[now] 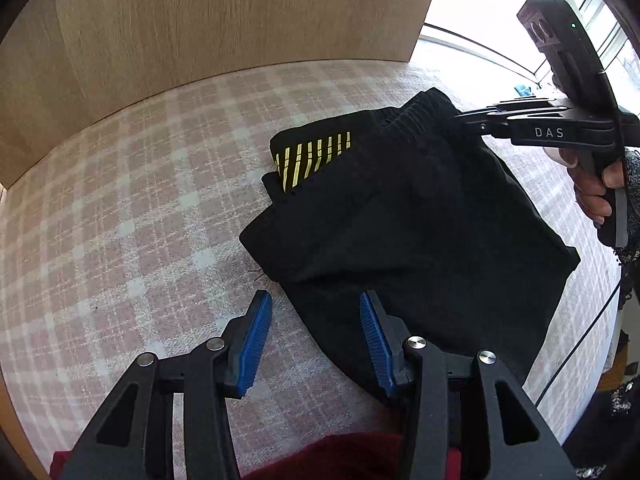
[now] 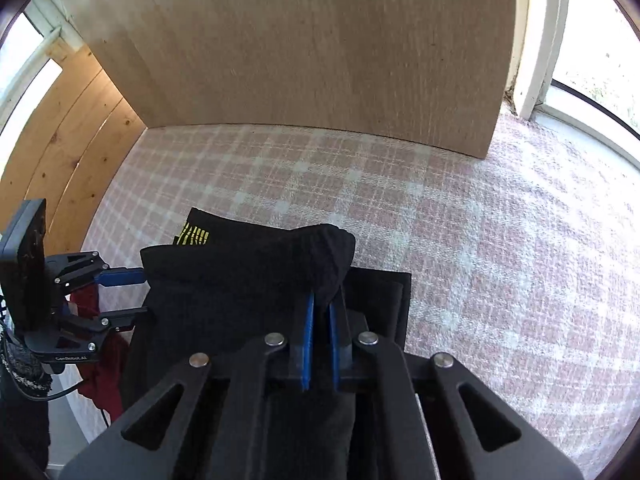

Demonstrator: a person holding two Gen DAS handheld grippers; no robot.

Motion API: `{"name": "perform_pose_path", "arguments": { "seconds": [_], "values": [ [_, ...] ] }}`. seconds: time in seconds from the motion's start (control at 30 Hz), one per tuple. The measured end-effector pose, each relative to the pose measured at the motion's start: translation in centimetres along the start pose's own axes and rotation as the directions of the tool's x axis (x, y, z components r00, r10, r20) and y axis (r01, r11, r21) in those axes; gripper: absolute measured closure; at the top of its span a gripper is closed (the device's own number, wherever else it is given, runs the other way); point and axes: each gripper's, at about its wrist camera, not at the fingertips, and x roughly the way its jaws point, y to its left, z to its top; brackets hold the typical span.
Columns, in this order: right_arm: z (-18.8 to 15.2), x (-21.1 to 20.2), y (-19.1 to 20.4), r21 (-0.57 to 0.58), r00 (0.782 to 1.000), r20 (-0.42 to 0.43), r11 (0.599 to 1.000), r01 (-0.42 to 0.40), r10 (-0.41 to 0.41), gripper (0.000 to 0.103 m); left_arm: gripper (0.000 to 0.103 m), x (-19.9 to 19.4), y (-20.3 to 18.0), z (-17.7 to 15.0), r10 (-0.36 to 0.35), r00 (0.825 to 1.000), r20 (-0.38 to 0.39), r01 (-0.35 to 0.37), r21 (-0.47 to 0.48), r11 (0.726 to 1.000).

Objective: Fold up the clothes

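A black garment w/ a yellow-striped patch was seen lying partly folded on a pink checked cloth. Its ribbed edge was held bunched in the right hand-held gripper, jaws closed on it. The left hand-held gripper was kept part-open over the near edge; nothing pinched. Bare cloth was left to the wood panel.

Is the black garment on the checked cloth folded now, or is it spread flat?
Folded, partly. The black garment lies in overlapping layers on the checked cloth, and the right gripper is shut on a bunched edge.
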Motion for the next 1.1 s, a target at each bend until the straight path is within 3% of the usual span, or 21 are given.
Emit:
{"name": "perform_pose_path", "arguments": {
  "seconds": [0.1, 0.2, 0.3, 0.4, 0.43, 0.6, 0.7, 0.8, 0.9, 1.03, 1.1],
  "values": [
    [0.0, -0.7, -2.2, 0.076, 1.0, 0.021, 0.997, 0.017, -0.019, 0.096, 0.059, -1.2, -0.4, 0.4, -0.008, 0.999, 0.032, 0.007, 0.012, 1.0],
    [0.0, 1.2, -2.9, 0.072, 0.999, -0.037, 0.997, 0.036, -0.033, 0.091, 0.058, -0.8, -0.8, 0.8, -0.008, 1.0, 0.018, 0.008, 0.025, 1.0],
    [-0.6, 0.8, -2.1, 0.021, 0.996, -0.039, 0.996, 0.082, -0.081, 0.076, 0.058, 0.4, -1.1, 1.2, 0.0, 1.0, -0.019, 0.0, 0.02, 1.0],
    [-1.9, -1.0, -1.9, 0.003, 0.996, -0.024, 0.996, 0.084, -0.084, 0.053, 0.058, 0.7, -1.4, 0.8, -0.003, 0.999, -0.034, 0.004, 0.018, 1.0],
    [-2.5, -1.4, -2.2, -0.002, 0.995, -0.025, 0.995, 0.096, -0.096, 0.051, 0.056, 0.7, -1.5, 0.6, -0.004, 0.999, -0.036, 0.005, 0.015, 1.0],
    [-5.0, -1.4, -3.8, 0.015, 0.992, -0.055, 0.993, 0.117, -0.116, 0.051, 0.051, 0.9, -1.2, 0.9, -0.011, 1.0, -0.016, 0.01, -0.044, 0.999],
    [-5.2, -1.8, -3.7, 0.021, 0.992, -0.017, 0.992, 0.123, -0.123, 0.051, 0.051, 0.9, -1.2, 1.6, 0.01, 1.0, 0.013, -0.009, -0.072, 0.997],
    [-4.8, -3.2, -2.1, -0.011, 0.992, 0.062, 0.994, 0.11, -0.109, 0.051, 0.051, 0.3, -1.7, 2.6, 0.031, 0.999, 0.044, -0.029, -0.04, 0.999],
    [-3.5, -3.2, -0.3, -0.074, 0.995, 0.058, 0.993, 0.087, -0.083, 0.051, 0.051, 0.3, -1.7, 3.6, 0.055, 0.997, 0.057, -0.055, 0.01, 0.998],
    [-2.2, -1.7, 0.9, -0.147, 0.979, 0.053, 0.968, 0.202, -0.197, 0.051, 0.053, 1.4, -1.0, 5.1, 0.07, 0.997, 0.046, -0.071, 0.02, 0.997],
    [-1.7, -0.9, 0.6, -0.146, 0.976, 0.04, 0.965, 0.219, -0.215, 0.051, 0.054, 2.0, -0.8, 5.7, 0.067, 0.997, 0.047, -0.068, 0.021, 0.997]
  ]
}}
